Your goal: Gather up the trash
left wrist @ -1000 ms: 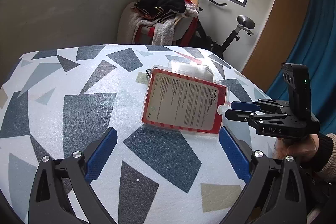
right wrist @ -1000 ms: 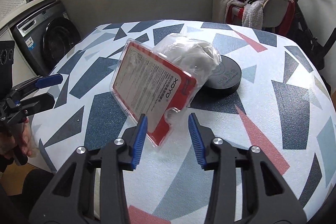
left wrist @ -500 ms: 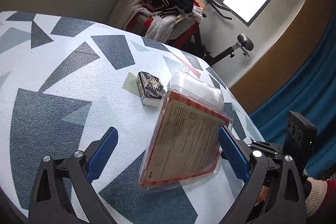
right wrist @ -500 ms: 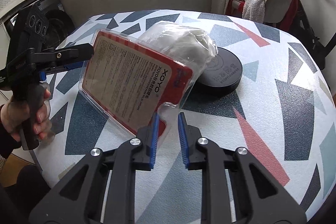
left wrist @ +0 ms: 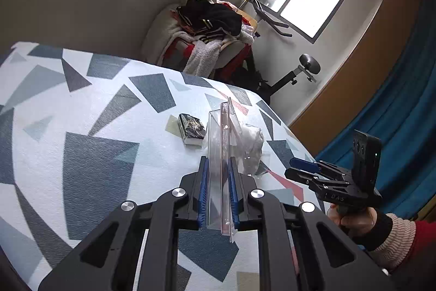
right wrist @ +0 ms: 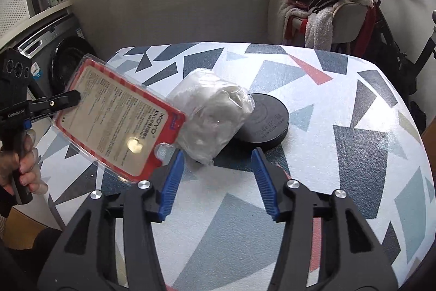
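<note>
Left wrist view: the left gripper (left wrist: 219, 195) stands at the lower centre of the frame, its blue pads pressed on either side of the clear plastic blister pack (left wrist: 220, 154), which is seen edge-on and upright between them.
Right wrist view: the right gripper (right wrist: 218, 182) is at the lower centre, its jaws apart with nothing between them; the pack's hang-tab corner lies just beside the left pad, and I cannot tell whether it touches.
Pack position: in the right wrist view the blister pack (right wrist: 120, 119) hangs tilted in the left half of the frame, its red-bordered printed card facing the camera, held at its far left edge by the left gripper (right wrist: 72, 98) and lifted off the patterned table (right wrist: 354, 127).
Change, left: half a second ago its jaws were spread wide around the pack; they have just been closing and now clamp it.
Change, right: half a second ago its pads pinched the pack's tab; its jaws have just been opening and the tab is free of them.
Other gripper: the right gripper (left wrist: 302, 168) shows at the right of the left wrist view, with a hand (left wrist: 354, 217) on its handle.
Counts: one blister pack, one crumpled clear bag of white stuff (right wrist: 212, 116), one black round disc (right wrist: 265, 124), one small dark box (left wrist: 190, 127), two grippers.
</note>
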`<control>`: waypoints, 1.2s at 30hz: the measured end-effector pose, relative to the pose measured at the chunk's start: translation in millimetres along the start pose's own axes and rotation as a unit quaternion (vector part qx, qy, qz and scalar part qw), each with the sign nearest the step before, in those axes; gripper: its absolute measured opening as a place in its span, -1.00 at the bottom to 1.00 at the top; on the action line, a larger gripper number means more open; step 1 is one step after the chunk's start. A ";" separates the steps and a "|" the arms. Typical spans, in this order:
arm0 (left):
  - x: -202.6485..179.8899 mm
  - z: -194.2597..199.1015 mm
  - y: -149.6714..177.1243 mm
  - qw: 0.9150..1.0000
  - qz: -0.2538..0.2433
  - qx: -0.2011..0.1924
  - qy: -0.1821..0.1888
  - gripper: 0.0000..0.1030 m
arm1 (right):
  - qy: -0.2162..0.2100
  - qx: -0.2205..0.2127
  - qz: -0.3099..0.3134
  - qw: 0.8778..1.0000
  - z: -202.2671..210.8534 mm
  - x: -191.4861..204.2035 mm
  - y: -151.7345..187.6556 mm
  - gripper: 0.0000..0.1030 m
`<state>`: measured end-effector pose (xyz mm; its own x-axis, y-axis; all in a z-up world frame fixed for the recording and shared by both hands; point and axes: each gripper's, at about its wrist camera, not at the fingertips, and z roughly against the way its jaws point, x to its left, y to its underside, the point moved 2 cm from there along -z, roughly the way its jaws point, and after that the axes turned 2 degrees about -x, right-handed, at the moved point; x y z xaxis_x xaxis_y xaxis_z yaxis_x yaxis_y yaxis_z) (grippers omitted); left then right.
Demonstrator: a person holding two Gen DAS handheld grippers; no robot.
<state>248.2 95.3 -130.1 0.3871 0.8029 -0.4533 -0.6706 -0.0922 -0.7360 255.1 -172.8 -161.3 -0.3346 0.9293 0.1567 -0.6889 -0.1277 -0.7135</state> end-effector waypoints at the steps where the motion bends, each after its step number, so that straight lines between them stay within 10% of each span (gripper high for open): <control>1: -2.7 12.0 -5.3 1.000 -0.016 -0.006 -0.016 -0.72 | 0.002 -0.001 0.002 1.000 -2.4 -0.8 -4.5 0.05; 11: 4.2 66.1 -34.4 0.992 -0.054 -0.023 -0.116 -0.72 | -0.049 -0.008 -0.126 0.991 -62.3 -30.8 -39.3 0.33; 15: -2.5 63.2 -26.0 0.993 -0.054 -0.010 -0.109 -0.72 | -0.076 -0.007 -0.177 0.981 -67.7 -37.0 -33.3 -0.40; 22: -28.7 64.3 -14.4 0.991 -0.078 0.022 -0.107 -0.72 | -0.066 -0.043 -0.145 0.986 -10.0 -32.8 -31.8 -0.80; 36: -92.2 79.1 22.6 0.990 -0.089 0.051 -0.099 -0.72 | -0.048 -0.093 -0.047 0.993 113.6 -10.8 4.1 -0.91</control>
<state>147.3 65.8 -65.2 0.3806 0.9015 -0.2063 -0.6673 0.1133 -0.7361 182.9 -222.7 -88.3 -0.3406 0.8955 0.2866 -0.5921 0.0325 -0.8052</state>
